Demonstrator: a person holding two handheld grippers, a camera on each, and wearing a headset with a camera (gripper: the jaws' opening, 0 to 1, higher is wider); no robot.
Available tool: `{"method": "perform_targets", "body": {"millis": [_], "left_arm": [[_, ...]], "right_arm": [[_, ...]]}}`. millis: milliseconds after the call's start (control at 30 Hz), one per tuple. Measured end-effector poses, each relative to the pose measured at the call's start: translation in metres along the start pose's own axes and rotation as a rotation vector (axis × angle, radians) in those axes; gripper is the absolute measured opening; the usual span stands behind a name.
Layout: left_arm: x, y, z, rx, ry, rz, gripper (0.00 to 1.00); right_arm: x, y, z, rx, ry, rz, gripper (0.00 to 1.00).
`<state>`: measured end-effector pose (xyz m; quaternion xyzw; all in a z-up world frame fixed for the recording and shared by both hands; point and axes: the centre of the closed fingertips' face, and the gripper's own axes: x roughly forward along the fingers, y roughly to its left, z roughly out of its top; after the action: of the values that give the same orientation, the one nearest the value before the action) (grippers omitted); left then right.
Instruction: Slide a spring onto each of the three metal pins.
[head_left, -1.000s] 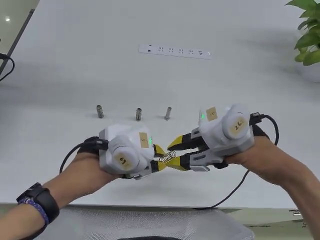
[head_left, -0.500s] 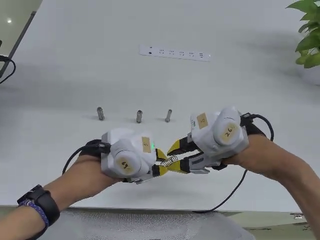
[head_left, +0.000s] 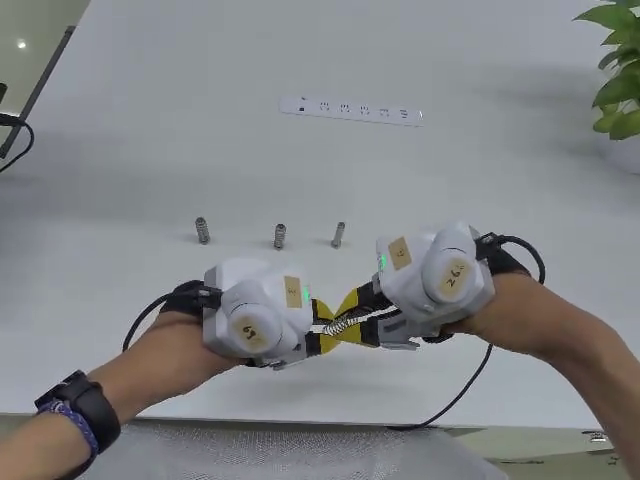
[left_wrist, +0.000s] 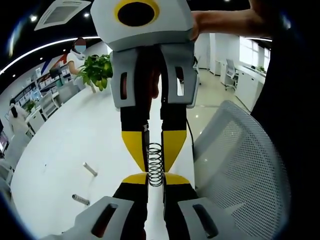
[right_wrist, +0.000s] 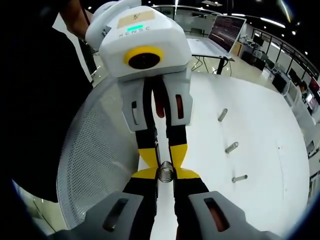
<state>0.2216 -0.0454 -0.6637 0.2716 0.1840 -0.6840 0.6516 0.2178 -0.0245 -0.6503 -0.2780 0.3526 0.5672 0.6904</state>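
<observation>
A small metal spring (head_left: 338, 322) hangs above the white table's near edge, caught between my two grippers, which face each other tip to tip. My left gripper (head_left: 323, 336) is shut on one end of the spring (left_wrist: 155, 165). My right gripper (head_left: 351, 312) is shut on the other end, and the spring (right_wrist: 166, 172) shows end-on between its yellow tips. Three short metal pins stand in a row farther back: the left pin (head_left: 202, 231), the middle pin (head_left: 280, 236) and the right pin (head_left: 338, 235). The left and middle pins look thicker and ribbed, the right one thinner.
A white power strip (head_left: 350, 109) lies far back on the table (head_left: 480, 180). A green plant (head_left: 620, 70) stands at the right edge. A grey mesh chair (head_left: 300, 450) sits below the table's front edge. A black cable (head_left: 12, 135) runs at the far left.
The right gripper's jaws, spread apart a second ago, have closed onto the spring. Both grippers have drawn slightly closer together.
</observation>
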Motion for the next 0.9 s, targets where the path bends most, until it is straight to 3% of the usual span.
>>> {"method": "perform_targets", "body": {"millis": [367,767,900], "left_arm": [[-0.008,0.011,-0.002,-0.098,-0.035,0.041,0.22],[-0.025,0.026,-0.009,-0.206,-0.075,0.096,0.25],[-0.032,0.031,-0.015,-0.230,-0.072,0.123,0.26]], "right_arm": [[-0.003,-0.005,-0.011,0.038,0.003,-0.026,0.09],[-0.016,-0.020,-0.041,0.110,0.019,-0.071,0.09],[-0.021,-0.025,-0.050,0.127,0.027,-0.087,0.09]]}}
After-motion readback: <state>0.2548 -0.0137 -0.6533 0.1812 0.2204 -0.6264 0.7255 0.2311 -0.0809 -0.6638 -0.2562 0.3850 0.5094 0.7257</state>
